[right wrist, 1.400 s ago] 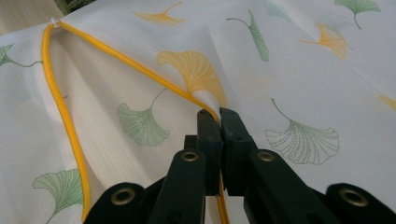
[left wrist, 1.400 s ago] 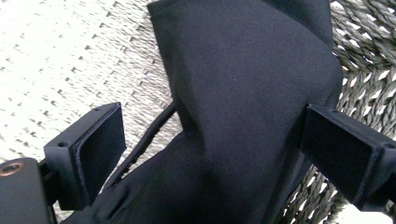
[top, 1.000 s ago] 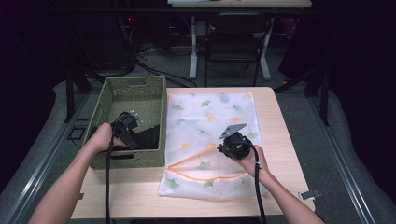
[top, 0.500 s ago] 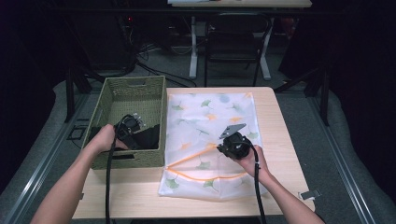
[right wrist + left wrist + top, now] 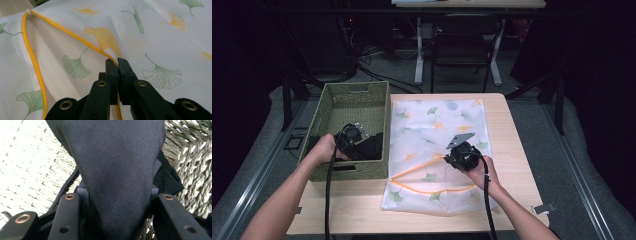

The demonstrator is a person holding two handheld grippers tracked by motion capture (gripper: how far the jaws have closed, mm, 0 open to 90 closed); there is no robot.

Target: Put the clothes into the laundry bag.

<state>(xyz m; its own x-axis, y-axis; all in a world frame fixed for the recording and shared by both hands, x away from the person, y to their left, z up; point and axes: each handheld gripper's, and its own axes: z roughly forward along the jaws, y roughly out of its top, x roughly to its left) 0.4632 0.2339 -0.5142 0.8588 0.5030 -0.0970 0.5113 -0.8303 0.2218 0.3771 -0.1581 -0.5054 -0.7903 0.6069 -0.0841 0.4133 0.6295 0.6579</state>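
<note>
High view: left tool (image 5: 357, 136) is down in the woven basket (image 5: 354, 100) at the tabletop's left, clenched on a black garment (image 5: 371, 146). The laundry bag (image 5: 437, 125) lies just right, long axis near-to-far. Right gripper view: right tool (image 5: 117, 61) pinches the bag's orange-trimmed opening (image 5: 75, 37), which faces the basket.

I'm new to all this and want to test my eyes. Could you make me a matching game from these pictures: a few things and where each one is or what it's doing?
Things:
1. black cloth
2. laundry bag
3. woven basket
4. right gripper

States:
a. stands at the table's left side
b. pinches the orange edge
c. held between the left gripper's jaws
d. lies flat on the table

Pairs: 1-c, 2-d, 3-a, 4-b
</note>
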